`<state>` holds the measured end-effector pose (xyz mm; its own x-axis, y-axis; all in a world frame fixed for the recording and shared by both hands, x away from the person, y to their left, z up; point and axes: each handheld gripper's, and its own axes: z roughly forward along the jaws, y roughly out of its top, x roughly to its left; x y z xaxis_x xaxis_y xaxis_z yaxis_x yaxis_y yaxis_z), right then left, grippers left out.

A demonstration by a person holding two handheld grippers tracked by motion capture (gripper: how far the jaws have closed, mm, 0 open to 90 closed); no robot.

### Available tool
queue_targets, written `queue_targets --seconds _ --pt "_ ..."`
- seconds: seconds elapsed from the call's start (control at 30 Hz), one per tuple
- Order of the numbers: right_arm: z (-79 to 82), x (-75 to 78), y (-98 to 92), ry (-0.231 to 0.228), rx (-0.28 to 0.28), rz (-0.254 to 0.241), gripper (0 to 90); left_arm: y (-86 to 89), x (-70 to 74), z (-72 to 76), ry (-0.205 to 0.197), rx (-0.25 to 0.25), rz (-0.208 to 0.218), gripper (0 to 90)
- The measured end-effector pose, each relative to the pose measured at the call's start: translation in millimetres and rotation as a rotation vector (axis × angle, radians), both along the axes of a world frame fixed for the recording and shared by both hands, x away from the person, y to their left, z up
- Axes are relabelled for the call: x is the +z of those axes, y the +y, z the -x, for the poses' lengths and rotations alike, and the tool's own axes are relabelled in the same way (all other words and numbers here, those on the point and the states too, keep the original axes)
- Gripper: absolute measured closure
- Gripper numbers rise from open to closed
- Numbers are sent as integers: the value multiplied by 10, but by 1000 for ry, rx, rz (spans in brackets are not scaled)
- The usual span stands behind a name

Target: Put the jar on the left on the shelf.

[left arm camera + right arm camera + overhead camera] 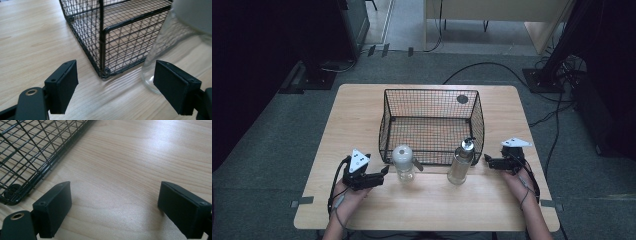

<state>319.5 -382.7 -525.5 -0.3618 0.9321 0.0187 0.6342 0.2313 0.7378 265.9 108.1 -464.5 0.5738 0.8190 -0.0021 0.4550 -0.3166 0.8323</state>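
Wood-topped rectangular table (362, 107) seen from above, with a black wire mesh basket (432, 125) standing at its middle, open at the top and holding nothing that can be made out. This basket is the landmark for everything else.

Just in front of the basket's near wall, toward its left corner, stands a short clear glass jar with a rounded white lid (403, 161). Also just in front of the near wall, toward the right corner, stands a taller clear glass bottle with a metal spout top (461, 160). Both are upright and apart from each other.

The person's left hand (346, 192) comes in from the near edge, forearm angled slightly inward, and holds the left gripper (384, 172) low over the table, in front of and to the left of the basket's near left corner. It points rightward at the jar. In the left gripper view its jaws are spread wide with nothing between them; the basket corner sits ahead and the jar's glass base rises just beside one jaw.

The right hand (513, 172) holds the right gripper (486, 159) just right of the basket's near right corner, pointing left toward the bottle. In the right gripper view its jaws are likewise spread wide over bare wood, with the basket's bottom corner to one side.
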Motion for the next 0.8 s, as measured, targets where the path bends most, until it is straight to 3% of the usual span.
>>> queue_targets --seconds 0.2,0.37,0.6,0.8 --pt "0 0 -1 0 -1 0 115 -80 83 71 -18 -39 13 199" --pt "-1 0 -1 0 -2 0 115 -111 151 108 -4 -57 57 199" --pt "-2 0 -3 2 -5 -1 115 -194 222 181 -25 -91 57 199" --pt "-2 0 -3 2 -7 -1 115 -240 239 199 -17 -90 89 199"
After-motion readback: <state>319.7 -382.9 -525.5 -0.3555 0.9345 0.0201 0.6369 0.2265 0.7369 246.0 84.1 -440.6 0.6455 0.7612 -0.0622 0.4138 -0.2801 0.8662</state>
